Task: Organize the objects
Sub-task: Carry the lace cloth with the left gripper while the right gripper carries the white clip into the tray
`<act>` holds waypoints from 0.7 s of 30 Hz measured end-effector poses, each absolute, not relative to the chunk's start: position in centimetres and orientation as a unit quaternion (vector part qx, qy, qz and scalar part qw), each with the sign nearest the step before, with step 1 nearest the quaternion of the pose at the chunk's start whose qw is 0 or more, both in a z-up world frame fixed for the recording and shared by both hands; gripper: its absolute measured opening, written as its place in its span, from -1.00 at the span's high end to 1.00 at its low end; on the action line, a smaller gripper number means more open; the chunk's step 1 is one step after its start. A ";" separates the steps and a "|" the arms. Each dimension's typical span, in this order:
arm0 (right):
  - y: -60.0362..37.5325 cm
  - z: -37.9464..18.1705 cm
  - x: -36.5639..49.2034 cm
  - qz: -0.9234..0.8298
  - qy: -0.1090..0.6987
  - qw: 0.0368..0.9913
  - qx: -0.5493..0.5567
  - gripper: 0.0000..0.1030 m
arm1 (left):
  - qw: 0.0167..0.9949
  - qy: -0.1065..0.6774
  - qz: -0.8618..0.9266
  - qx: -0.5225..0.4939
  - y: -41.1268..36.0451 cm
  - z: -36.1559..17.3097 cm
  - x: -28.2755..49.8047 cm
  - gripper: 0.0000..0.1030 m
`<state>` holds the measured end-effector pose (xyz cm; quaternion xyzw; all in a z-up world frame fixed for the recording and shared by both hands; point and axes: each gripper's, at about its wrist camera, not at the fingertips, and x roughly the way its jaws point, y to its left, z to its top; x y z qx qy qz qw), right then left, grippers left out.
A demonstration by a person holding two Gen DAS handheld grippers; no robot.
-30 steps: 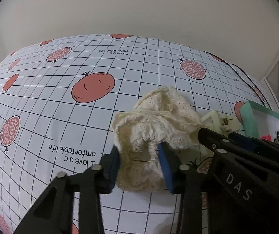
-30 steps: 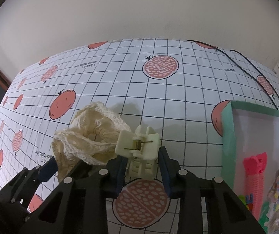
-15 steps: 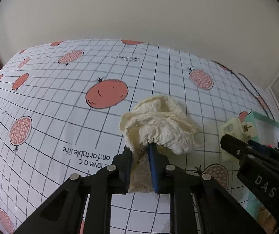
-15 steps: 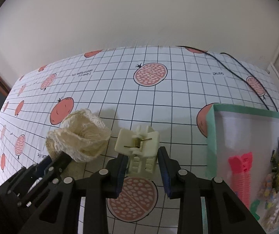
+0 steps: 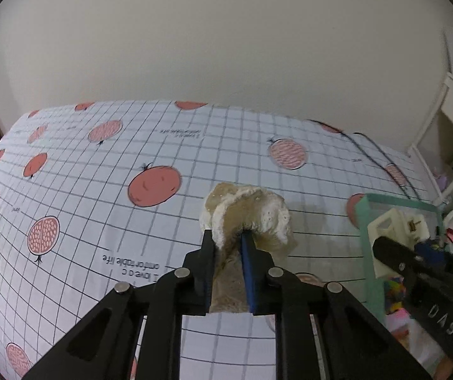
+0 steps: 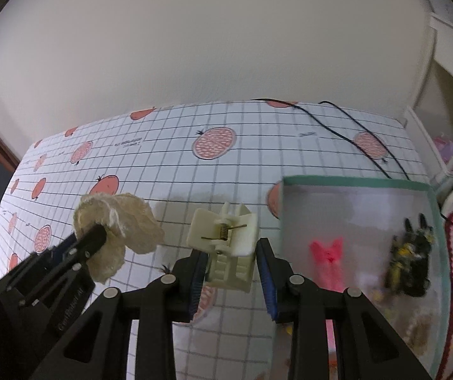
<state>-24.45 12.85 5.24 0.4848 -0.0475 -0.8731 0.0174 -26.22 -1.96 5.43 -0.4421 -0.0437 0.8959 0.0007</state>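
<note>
My left gripper (image 5: 226,236) is shut on a cream lace scrunchie (image 5: 251,212), which hangs above the checked tablecloth (image 5: 99,196). The right wrist view shows that scrunchie (image 6: 122,218) at the left, in the left gripper (image 6: 98,234). My right gripper (image 6: 231,255) is shut on a cream plastic claw clip (image 6: 223,237), held in the air just left of a green-rimmed box (image 6: 353,183). From the left wrist view, the clip (image 5: 394,224) and right gripper (image 5: 405,245) sit over the box's near rim (image 5: 364,221).
The box holds a pink clip (image 6: 327,253), a black-and-yellow clip (image 6: 411,253) and several small items. A black cable (image 6: 337,128) runs across the far right of the cloth. White shelving (image 6: 448,72) stands at the right, with a plain wall behind.
The left gripper closed on the scrunchie and lifted it off the cloth. Both grippers rose and moved right, bringing the clip up to the box's edge.
</note>
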 end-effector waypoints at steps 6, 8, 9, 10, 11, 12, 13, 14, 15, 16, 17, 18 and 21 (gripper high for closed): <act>15.3 6.5 -21.9 -0.876 -0.059 0.007 0.479 0.34 | 0.015 -0.047 0.900 -0.434 0.3 7.5 -24.5 0.68; 16.2 6.9 -21.0 -0.877 -0.059 0.004 0.476 0.34 | 0.021 -0.042 0.901 -0.431 1.0 8.2 -23.8 0.68; 16.7 7.1 -20.6 -0.878 -0.060 0.002 0.475 0.34 | 0.024 -0.039 0.902 -0.429 1.3 8.4 -23.5 0.68; 17.3 7.2 -20.2 -0.878 -0.063 0.000 0.474 0.34 | 0.025 -0.036 0.903 -0.427 1.6 8.7 -23.2 0.68; 18.0 7.4 -19.7 -0.878 -0.066 -0.003 0.473 0.34 | 0.026 -0.033 0.904 -0.425 2.0 9.1 -22.8 0.68; 18.6 7.6 -19.3 -0.879 -0.068 -0.006 0.472 0.34 | 0.027 -0.031 0.905 -0.424 2.2 9.3 -22.5 0.68; 19.0 7.6 -18.9 -0.879 -0.070 -0.008 0.472 0.34 | 0.029 -0.029 0.906 -0.422 2.4 9.6 -22.2 0.68; 19.6 7.8 -18.3 -0.879 -0.070 -0.012 0.471 0.34 | 0.031 -0.027 0.907 -0.420 2.6 9.9 -21.9 0.68; 20.2 7.9 -17.9 -0.880 -0.069 -0.016 0.470 0.34 | 0.032 -0.025 0.908 -0.418 2.8 10.1 -21.6 0.68; 20.7 8.0 -17.4 -0.880 -0.069 -0.021 0.470 0.34 | 0.034 -0.023 0.909 -0.415 3.0 10.3 -21.2 0.68; 21.1 8.0 -17.1 -0.880 -0.068 -0.024 0.470 0.34 | 0.036 -0.023 0.909 -0.414 3.2 10.5 -20.9 0.68; 21.6 8.0 -16.9 -0.880 -0.066 -0.028 0.470 0.34 | 0.039 -0.024 0.910 -0.413 3.4 10.6 -20.6 0.68; 23.0 8.0 -16.2 -0.879 -0.066 -0.036 0.471 0.34 | 0.052 -0.022 0.912 -0.407 4.4 11.1 -19.8 0.68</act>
